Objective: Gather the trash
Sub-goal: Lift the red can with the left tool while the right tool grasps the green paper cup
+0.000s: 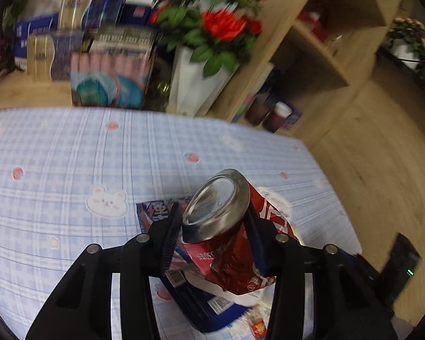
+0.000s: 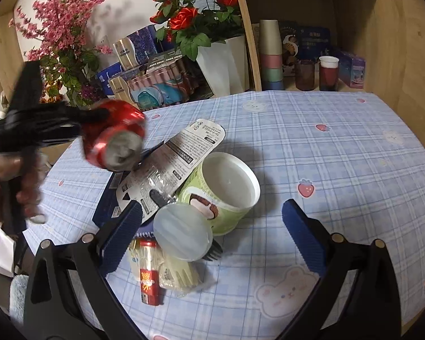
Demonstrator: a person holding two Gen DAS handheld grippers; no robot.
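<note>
Red crushed can point(image 1: 226, 232) sits clamped btwn the left gripper point(image 1: 215, 226) pads, silver end facing the cam, held above the blue-check tablecloth point(image 1: 70, 170) w/ a blue packet point(image 1: 195, 306) below it. Right gripper point(image 2: 212, 226) jaws stand wide apart, nothing btwn the pads, over the trash pile: green paper cup point(image 2: 229, 195) on its side, clear lid point(image 2: 182, 232) touching it, blister card point(image 2: 172, 164), wrapped fork point(image 2: 178, 274), red-labelled packet point(image 2: 148, 274). A hand point(image 2: 17, 187) grips the left tool's handle.

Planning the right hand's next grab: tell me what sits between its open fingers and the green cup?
The right wrist view shows a clear round lid leaning against the green cup, between the right gripper fingers.
</note>
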